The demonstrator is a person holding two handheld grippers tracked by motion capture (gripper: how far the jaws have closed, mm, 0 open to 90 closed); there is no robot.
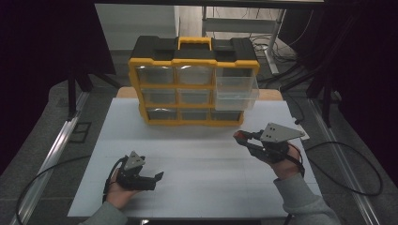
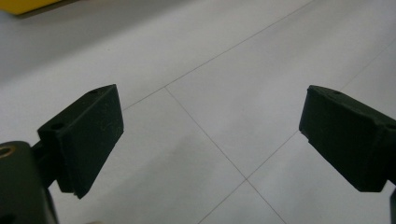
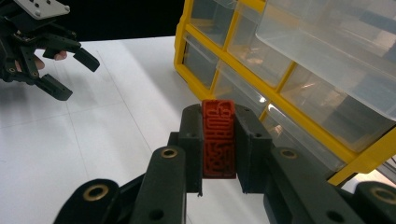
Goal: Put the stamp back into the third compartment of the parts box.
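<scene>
A yellow and black drawer organizer [image 1: 193,82] stands upright at the far middle of the white table [image 1: 197,154]; its clear upper right drawer [image 1: 236,87] is pulled out. My right gripper [image 1: 241,137] hovers in front of it, shut on a small red block [image 3: 218,138] with a carved face, also seen as a red block [image 1: 240,136] from above. The organizer's clear drawers [image 3: 289,60] fill the right of the right gripper view. Near the table's front left, my left gripper [image 1: 157,179] is open with nothing between its pads [image 2: 88,135]; the same left gripper [image 3: 70,70] appears far off.
Cables [image 1: 356,168] trail off both sides of the table onto the grey floor. Dark frames and table legs [image 1: 324,89] stand behind and beside the table. White table surface with faint seams [image 2: 210,140] lies under the left gripper.
</scene>
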